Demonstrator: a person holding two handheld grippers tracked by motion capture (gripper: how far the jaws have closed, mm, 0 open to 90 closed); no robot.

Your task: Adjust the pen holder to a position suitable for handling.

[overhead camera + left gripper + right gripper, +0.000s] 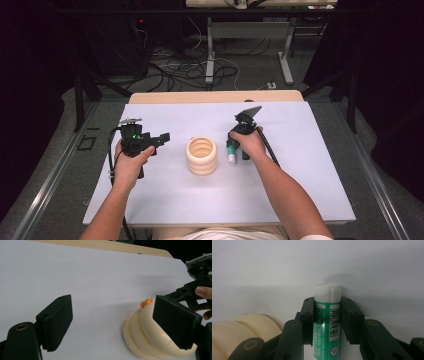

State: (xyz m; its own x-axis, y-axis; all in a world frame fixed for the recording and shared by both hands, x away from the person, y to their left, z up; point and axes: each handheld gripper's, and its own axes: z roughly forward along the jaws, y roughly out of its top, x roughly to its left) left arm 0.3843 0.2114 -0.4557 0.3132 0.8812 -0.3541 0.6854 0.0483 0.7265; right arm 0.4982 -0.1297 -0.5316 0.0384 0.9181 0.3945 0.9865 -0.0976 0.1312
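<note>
The right tool (327,322) pinches a green glue stick (327,315); the left tool (120,325) gapes wide, empty.

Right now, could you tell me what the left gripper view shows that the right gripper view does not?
The left gripper view alone shows the left gripper with its jaws wide apart and a small orange thing at the cream ribbed holder's top. The right gripper view alone shows the right gripper clamped on a green and white tube, printed with a barcode. Both show the cream ribbed holder and the white table.
</note>
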